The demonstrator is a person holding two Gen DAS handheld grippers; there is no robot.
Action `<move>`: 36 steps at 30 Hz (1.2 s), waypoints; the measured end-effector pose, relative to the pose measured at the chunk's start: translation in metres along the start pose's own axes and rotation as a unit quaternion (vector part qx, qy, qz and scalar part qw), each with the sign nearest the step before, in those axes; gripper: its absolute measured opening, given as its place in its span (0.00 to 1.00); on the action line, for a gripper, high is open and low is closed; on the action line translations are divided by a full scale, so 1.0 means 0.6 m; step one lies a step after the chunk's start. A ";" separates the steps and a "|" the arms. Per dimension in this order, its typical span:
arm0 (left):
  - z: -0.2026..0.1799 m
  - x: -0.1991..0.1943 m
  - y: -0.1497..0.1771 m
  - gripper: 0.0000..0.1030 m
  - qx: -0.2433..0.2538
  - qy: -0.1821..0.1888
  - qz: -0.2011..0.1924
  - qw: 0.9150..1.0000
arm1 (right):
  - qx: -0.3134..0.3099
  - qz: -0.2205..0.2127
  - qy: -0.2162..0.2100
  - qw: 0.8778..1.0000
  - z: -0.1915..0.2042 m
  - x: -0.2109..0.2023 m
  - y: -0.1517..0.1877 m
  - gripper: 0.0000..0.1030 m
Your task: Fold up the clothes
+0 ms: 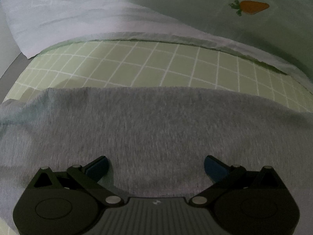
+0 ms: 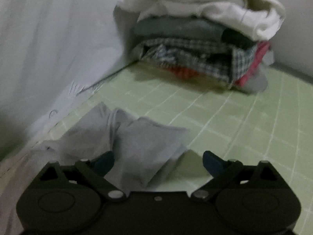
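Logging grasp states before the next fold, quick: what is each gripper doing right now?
Left gripper: open, over the grey garment, gripping nothing.
Right gripper: open, a light grey cloth between its fingers, not clamped.

Green grid-check sheet [image 1: 148, 66]; pale quilt [image 1: 82, 23] along its far edge, carrot print [image 1: 252, 6].

Heathered grey knit garment [image 1: 156, 125]: soft, matt, faintly fuzzy cloth. Pale green bedsheet with white grid lines [image 1: 148, 66]: smooth, matt woven fabric. White quilt with an orange carrot print [image 1: 250, 6]: smooth cloth, lightly creased. Left gripper [image 1: 156, 166]: matt black plastic body, blue pads [image 1: 214, 167], dull silver metal pivot pins. Pile of clothes [image 2: 197, 45]: mixed matt fabrics, checked weave included.
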State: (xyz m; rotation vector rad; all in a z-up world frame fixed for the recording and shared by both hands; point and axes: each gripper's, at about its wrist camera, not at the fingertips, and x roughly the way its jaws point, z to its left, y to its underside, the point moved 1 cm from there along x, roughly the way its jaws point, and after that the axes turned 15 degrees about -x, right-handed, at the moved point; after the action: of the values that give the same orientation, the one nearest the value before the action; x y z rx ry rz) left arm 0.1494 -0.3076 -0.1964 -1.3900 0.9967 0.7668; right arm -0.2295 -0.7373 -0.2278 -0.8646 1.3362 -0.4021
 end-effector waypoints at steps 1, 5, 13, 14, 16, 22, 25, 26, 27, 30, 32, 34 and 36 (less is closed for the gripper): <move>0.000 0.000 0.000 1.00 -0.001 -0.001 0.002 1.000 | -0.006 0.006 0.002 1.000 0.006 0.003 0.001 0.76; 0.002 -0.002 0.004 1.00 -0.002 -0.001 0.011 1.000 | -0.034 0.006 0.034 0.999 0.020 0.006 -0.001 0.20; 0.010 -0.020 0.038 1.00 0.026 -0.001 0.052 0.998 | -0.020 0.021 0.068 0.997 -0.075 -0.088 0.060 0.05; 0.013 -0.024 0.047 1.00 0.028 0.001 0.060 0.998 | -0.018 0.030 0.071 0.997 -0.095 -0.106 0.075 0.05; 0.017 -0.035 0.067 1.00 0.034 0.000 0.072 0.997 | -0.017 0.046 0.074 0.996 -0.132 -0.139 0.103 0.06; 0.020 -0.085 0.137 1.00 0.051 0.001 0.078 0.996 | -0.046 0.039 0.045 0.997 -0.199 -0.208 0.122 0.34; 0.005 -0.118 0.166 1.00 0.061 0.019 0.065 0.996 | -0.048 -0.006 0.026 0.998 -0.218 -0.224 0.090 0.36; -0.004 -0.128 0.176 1.00 0.067 0.024 0.060 0.996 | -0.051 -0.018 0.012 0.998 -0.222 -0.222 0.078 0.36; -0.015 -0.134 0.185 1.00 0.073 0.026 0.056 0.995 | -0.059 -0.026 -0.005 0.998 -0.222 -0.213 0.065 0.36; -0.051 -0.134 0.209 1.00 0.090 0.020 0.053 0.994 | -0.099 -0.030 -0.048 0.993 -0.209 -0.172 0.031 0.35; -0.075 -0.134 0.225 1.00 0.101 0.016 0.052 0.993 | -0.125 -0.021 -0.070 0.989 -0.196 -0.137 0.018 0.32; -0.099 -0.133 0.241 1.00 0.112 0.013 0.050 0.992 | -0.135 -0.013 -0.094 0.986 -0.189 -0.101 0.006 0.30; -0.123 -0.133 0.258 1.00 0.122 0.009 0.049 0.991 | -0.140 -0.011 -0.115 0.983 -0.186 -0.077 -0.003 0.29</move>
State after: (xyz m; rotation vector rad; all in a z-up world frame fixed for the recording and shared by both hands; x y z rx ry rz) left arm -0.0316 -0.3605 -0.1840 -1.1451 1.1392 0.6793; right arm -0.3456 -0.7407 -0.1947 -1.1242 1.1845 -0.1254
